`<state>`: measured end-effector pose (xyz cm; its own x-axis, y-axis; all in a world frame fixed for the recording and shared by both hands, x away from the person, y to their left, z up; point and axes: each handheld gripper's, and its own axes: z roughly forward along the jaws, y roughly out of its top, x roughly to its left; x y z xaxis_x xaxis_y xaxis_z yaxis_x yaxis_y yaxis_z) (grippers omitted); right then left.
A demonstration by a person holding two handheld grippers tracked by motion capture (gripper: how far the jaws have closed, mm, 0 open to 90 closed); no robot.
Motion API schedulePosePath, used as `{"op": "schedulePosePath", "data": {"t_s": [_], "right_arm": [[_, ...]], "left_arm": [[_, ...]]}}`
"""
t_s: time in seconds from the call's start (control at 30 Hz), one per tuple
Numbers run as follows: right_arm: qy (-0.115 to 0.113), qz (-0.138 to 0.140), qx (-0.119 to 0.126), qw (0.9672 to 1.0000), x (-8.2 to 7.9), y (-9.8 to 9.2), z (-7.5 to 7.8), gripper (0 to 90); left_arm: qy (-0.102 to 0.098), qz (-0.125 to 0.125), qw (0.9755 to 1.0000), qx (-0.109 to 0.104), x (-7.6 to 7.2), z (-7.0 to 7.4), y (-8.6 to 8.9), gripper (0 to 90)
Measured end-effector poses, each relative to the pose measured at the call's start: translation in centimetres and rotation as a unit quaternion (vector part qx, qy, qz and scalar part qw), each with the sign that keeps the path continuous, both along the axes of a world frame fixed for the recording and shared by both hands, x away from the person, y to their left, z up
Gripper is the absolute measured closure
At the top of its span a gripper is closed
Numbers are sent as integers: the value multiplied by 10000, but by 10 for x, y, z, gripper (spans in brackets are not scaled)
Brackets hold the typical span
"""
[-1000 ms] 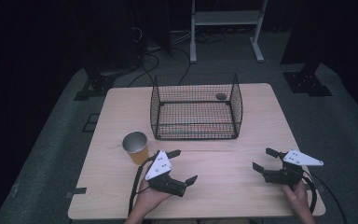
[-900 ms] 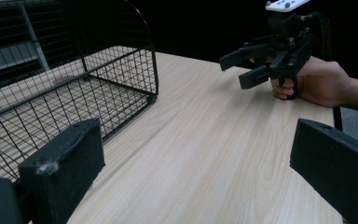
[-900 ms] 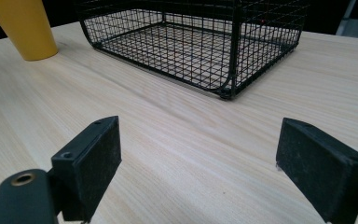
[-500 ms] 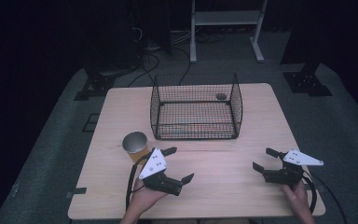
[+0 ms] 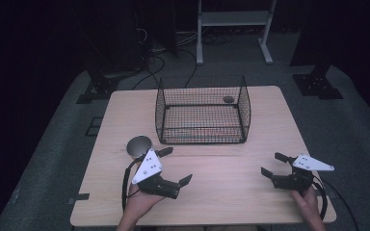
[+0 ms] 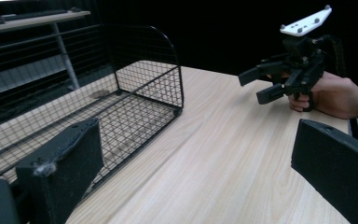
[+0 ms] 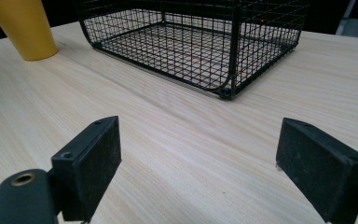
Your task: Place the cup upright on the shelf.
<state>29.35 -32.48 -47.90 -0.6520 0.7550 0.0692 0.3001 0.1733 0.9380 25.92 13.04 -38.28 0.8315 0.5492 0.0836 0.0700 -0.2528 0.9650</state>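
Note:
My left gripper (image 5: 176, 166) hovers over the near-left part of the wooden table (image 5: 231, 202), just right of a yellow cup (image 5: 139, 146). Its jaws stand wide apart and have just been opening further, with nothing between them (image 6: 198, 172). My right gripper (image 5: 274, 164) rests near the table's front right, open and empty (image 7: 205, 163). A black wire basket (image 5: 202, 108) stands at the middle back with a small dark round thing (image 5: 228, 99) inside. From the right gripper view I see the cup (image 7: 25, 28) left of the basket (image 7: 191, 42).
The left gripper view looks past the basket (image 6: 121, 107) toward the right gripper (image 6: 254, 86) and the hand holding it. Bare tabletop lies between both grippers. Off the table's far side are a white metal stand (image 5: 233, 19) and cables on grey floor.
My left gripper has risen a little and shifted left toward the cup, and its jaws look slightly wider. The right gripper has stayed where it was.

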Motion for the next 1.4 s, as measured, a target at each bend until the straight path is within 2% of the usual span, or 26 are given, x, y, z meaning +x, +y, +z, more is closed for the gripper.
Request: {"op": "schedulePosePath", "data": {"t_s": [0.5,0.57,0.8,1.13,1.17,1.4], "right_arm": [[-5,-7,-6,10000,0,0,0,129],[2,-9,4,10000,0,0,0,129],[3,-11,4,10000,0,0,0,129],[10,-14,1,10000,0,0,0,129],[23,-20,21,10000,1,-1,0,129],[15,-11,4,10000,0,0,0,129]], "left_arm": [[-167,454,9988,-86,0,16,32,17],[-207,600,9979,-91,0,18,40,16],[-212,824,9962,-167,1,19,54,16],[-139,1130,9935,17,9,12,76,16],[-102,1220,9925,72,12,7,82,16],[64,1399,9901,72,20,-6,95,16]]}}
